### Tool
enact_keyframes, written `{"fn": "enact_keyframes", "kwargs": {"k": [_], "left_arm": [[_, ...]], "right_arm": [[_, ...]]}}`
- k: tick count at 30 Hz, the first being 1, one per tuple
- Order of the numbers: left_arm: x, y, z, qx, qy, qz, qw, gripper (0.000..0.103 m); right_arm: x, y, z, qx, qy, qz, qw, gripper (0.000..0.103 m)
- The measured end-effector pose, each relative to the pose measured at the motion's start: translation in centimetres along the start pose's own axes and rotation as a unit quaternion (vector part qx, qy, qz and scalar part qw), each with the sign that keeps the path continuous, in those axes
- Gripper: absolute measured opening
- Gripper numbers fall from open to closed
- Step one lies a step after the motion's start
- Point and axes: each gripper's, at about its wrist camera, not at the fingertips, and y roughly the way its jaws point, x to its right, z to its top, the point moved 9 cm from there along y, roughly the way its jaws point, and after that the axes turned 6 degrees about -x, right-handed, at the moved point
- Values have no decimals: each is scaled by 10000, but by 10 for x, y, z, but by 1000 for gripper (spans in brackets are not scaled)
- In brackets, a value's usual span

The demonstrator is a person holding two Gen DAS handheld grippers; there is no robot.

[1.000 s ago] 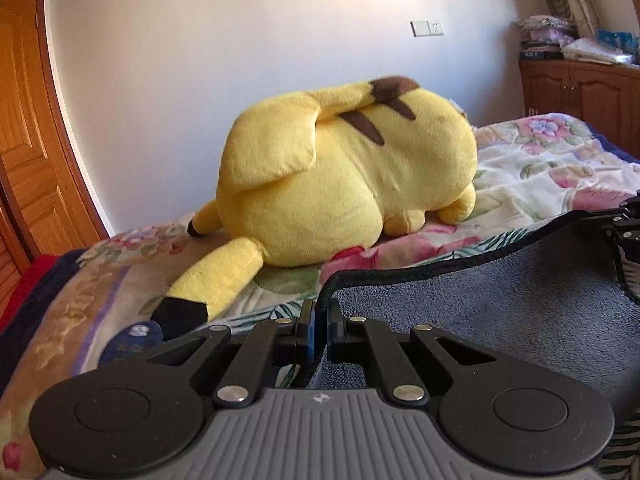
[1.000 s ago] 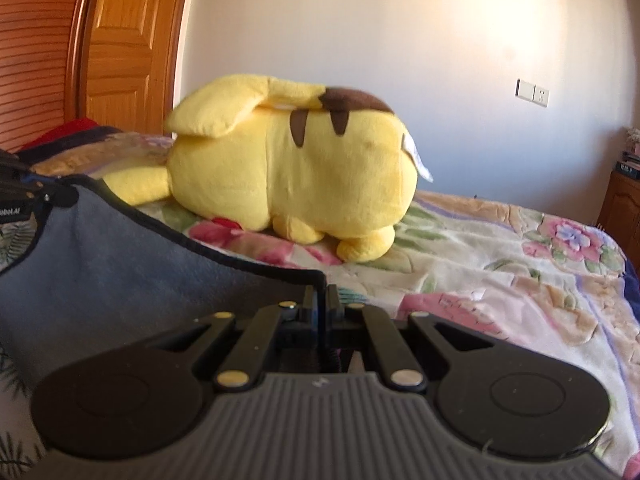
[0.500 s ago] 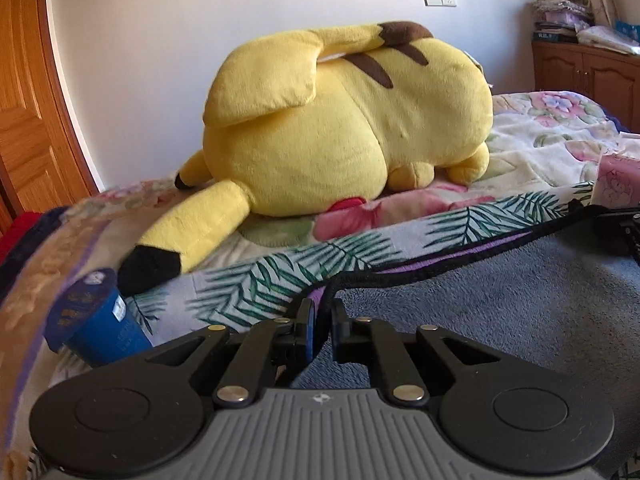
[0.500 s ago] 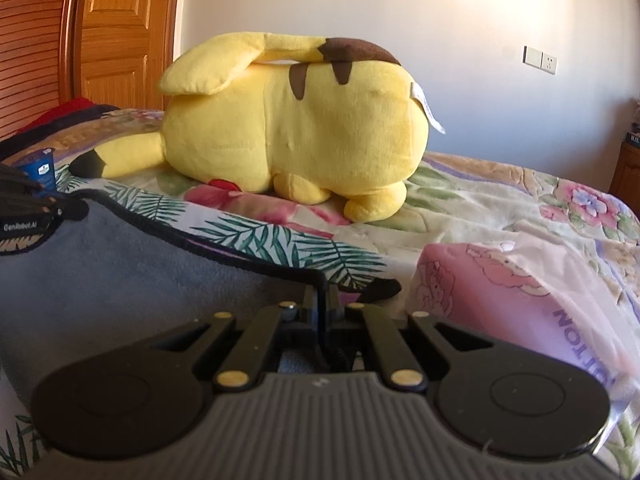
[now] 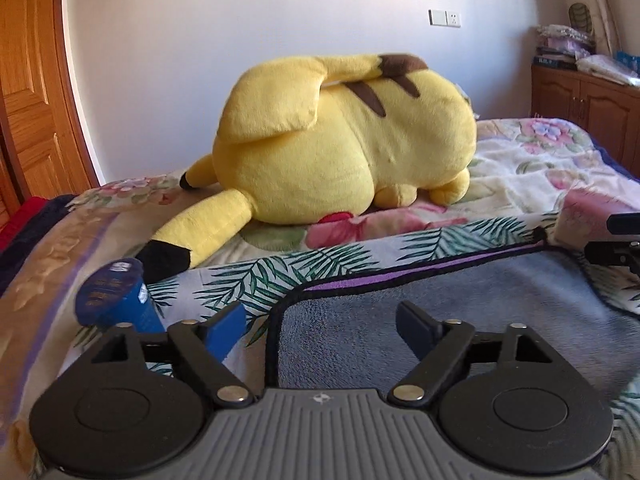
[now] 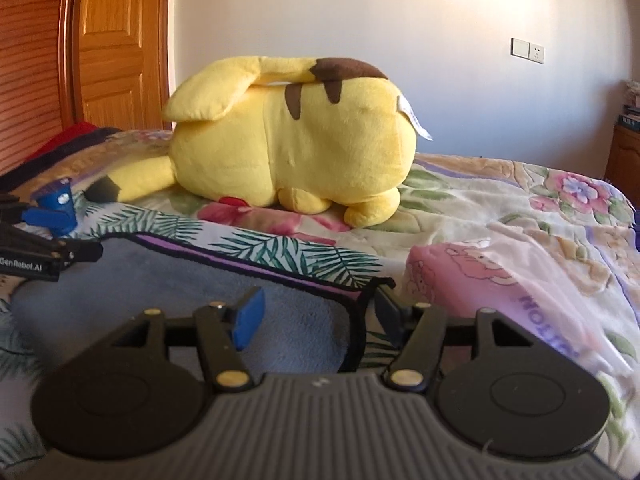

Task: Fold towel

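A grey towel [image 5: 460, 312] with a black and purple border lies flat on the bed; it also shows in the right wrist view [image 6: 180, 292]. My left gripper [image 5: 320, 326] is open, its jaws apart over the towel's near left corner, holding nothing. My right gripper [image 6: 316, 314] is open over the towel's near right corner, with the black hem lying between its fingers [image 6: 248, 316]. Each gripper shows at the edge of the other's view: the right one [image 5: 616, 240], the left one [image 6: 36, 248].
A big yellow plush toy [image 5: 344, 136] lies on the floral bedspread [image 5: 540, 160] behind the towel. A blue cup [image 5: 116, 300] stands left of the towel. A pink packet [image 6: 500, 292] lies to the right. Wooden door [image 6: 116, 40] left, cabinet [image 5: 588, 108] right.
Both grippers lowered the towel's edge onto the bed, then opened and let go of the corners. The towel now lies flat.
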Motion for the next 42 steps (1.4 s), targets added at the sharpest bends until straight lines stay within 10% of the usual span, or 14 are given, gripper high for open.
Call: {"fn": "enact_keyframes", "kwargs": {"k": [12, 21, 42], "left_arm": [[13, -83, 2, 2, -126, -86, 9999, 94], [26, -148, 8, 155, 121, -125, 9997, 102], [39, -275, 5, 360, 6, -213, 9991, 103]], "right_arm": [[-10, -90, 3, 2, 231, 17, 9997, 74], [-19, -154, 13, 266, 302, 77, 9992, 103], [-32, -262, 23, 606, 343, -167, 9974, 103]]}}
